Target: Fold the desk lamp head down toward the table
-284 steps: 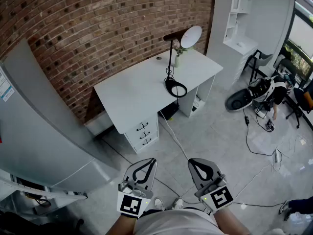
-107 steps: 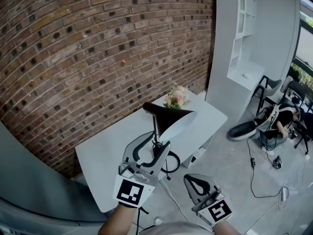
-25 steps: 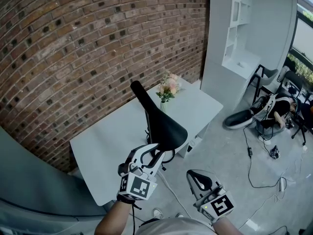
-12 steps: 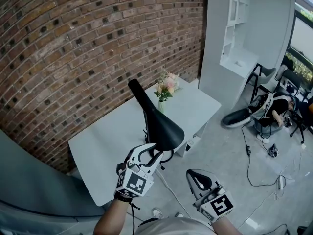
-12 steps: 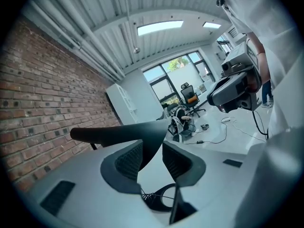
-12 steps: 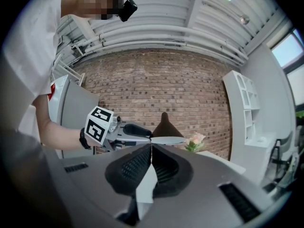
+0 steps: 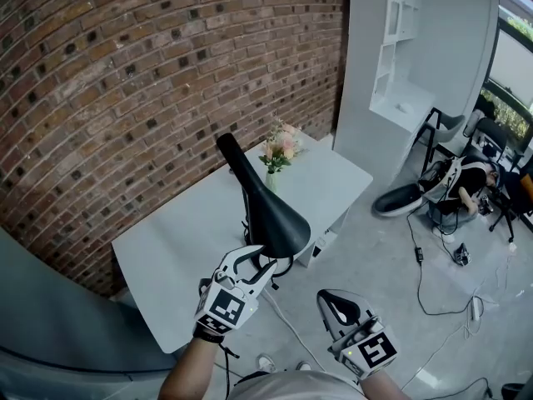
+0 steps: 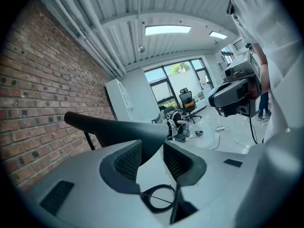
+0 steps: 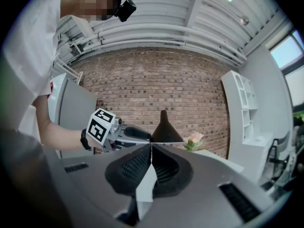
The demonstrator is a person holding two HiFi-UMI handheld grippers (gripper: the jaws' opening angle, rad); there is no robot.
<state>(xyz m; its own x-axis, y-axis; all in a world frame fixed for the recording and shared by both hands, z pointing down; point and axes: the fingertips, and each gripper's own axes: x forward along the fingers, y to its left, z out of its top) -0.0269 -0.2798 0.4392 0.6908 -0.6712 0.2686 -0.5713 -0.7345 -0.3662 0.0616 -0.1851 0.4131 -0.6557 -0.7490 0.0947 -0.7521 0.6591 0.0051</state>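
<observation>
Tongs [image 7: 265,262], left | tipped slightly down | jaws just opening round lamp head [image 7: 275,219]

Lamp head [image 7: 271,215] lower, mouth downward; left gripper [image 7: 256,261] jaws just opening, its rim between them.

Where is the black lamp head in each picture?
Head view: lamp head near the middle.
Left gripper view: lamp head stretches from the left to the middle.
Right gripper view: lamp head in the centre, its narrow end pointing up.
Shared landmark: brick wall, in all three views.
</observation>
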